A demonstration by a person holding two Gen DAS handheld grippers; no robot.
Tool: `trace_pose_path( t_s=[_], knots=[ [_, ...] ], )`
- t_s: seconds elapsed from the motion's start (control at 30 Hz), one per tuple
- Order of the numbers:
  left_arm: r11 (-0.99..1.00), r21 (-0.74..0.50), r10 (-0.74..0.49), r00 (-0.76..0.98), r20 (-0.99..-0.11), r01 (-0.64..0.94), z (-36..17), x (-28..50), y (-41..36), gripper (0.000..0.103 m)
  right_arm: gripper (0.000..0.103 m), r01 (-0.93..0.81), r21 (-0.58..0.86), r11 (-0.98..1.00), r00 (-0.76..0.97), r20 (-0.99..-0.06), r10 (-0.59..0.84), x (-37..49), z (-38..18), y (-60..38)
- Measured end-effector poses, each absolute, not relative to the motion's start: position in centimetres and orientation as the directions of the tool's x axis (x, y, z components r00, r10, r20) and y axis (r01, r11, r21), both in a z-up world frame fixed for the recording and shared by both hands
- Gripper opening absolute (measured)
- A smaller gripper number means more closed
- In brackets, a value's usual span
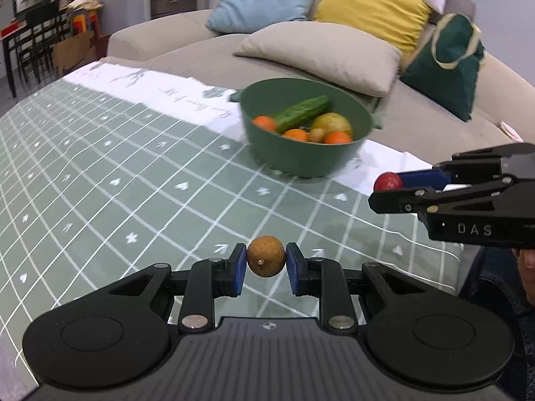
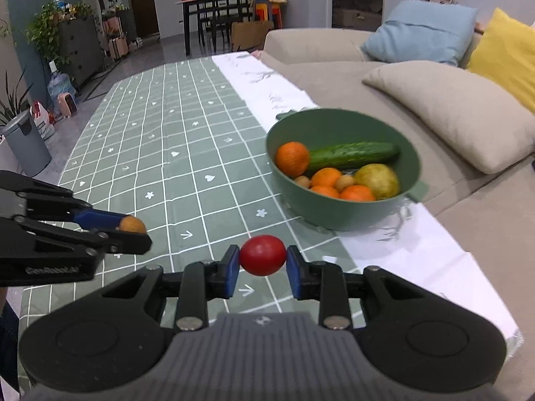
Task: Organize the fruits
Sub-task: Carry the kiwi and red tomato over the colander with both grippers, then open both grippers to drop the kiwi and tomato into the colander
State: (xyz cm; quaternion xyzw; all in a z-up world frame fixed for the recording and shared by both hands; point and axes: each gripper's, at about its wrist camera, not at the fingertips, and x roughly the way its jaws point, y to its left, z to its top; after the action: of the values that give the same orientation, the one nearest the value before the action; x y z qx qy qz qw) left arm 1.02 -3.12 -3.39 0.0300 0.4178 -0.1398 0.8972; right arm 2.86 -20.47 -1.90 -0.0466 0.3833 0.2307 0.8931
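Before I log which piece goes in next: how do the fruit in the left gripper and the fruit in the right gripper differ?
The brown fruit in the left gripper is dull, tan and rough-skinned; the red fruit in the right gripper is glossy and smooth. The brown one is nearly spherical, the red one slightly wider than tall. Both are small, pinched between blue fingers above the tablecloth, outside the green bowl.

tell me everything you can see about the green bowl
The green bowl is a round, deep, matte dark-green vessel that looks like plastic, with small tab handles on opposite sides of its rim. It stands upright on the white strip of the tablecloth, beside the grey sofa. Inside lie a cucumber, several oranges, a yellow-green pear-like fruit and a few small brown fruits. Neither gripper touches it.
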Motion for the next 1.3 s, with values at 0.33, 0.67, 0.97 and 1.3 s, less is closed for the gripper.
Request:
trace_pose_path(
  t_s=[0.33, 0.67, 0.97, 1.3],
  knots=[
    [0.932, 0.002, -0.244, 0.631, -0.736, 0.362, -1.3, 4.1, -7.4, 0.028, 0.026, -0.399, 0.101, 0.911, 0.643, -0.678, 0.356, 3.9, -0.4, -24.6],
    [0.905, 0.067, -0.233, 0.621, -0.748, 0.42, -1.5, 12.1, -11.3, 0.028, 0.026, -0.376, 0.076, 0.924, 0.665, -0.672, 0.326, 11.0, -0.6, -26.2],
    [0.883, 0.139, -0.184, 0.602, -0.777, 0.449, -3.7, 17.5, -13.3, 0.029, 0.026, -0.352, 0.055, 0.934, 0.662, -0.691, 0.29, 18.2, -2.3, -26.3],
    [0.882, 0.142, -0.171, 0.586, -0.792, 0.449, -4.9, 19.3, -13.3, 0.029, 0.026, -0.36, 0.037, 0.932, 0.64, -0.717, 0.276, 20.8, -4.2, -25.5]
  ],
)
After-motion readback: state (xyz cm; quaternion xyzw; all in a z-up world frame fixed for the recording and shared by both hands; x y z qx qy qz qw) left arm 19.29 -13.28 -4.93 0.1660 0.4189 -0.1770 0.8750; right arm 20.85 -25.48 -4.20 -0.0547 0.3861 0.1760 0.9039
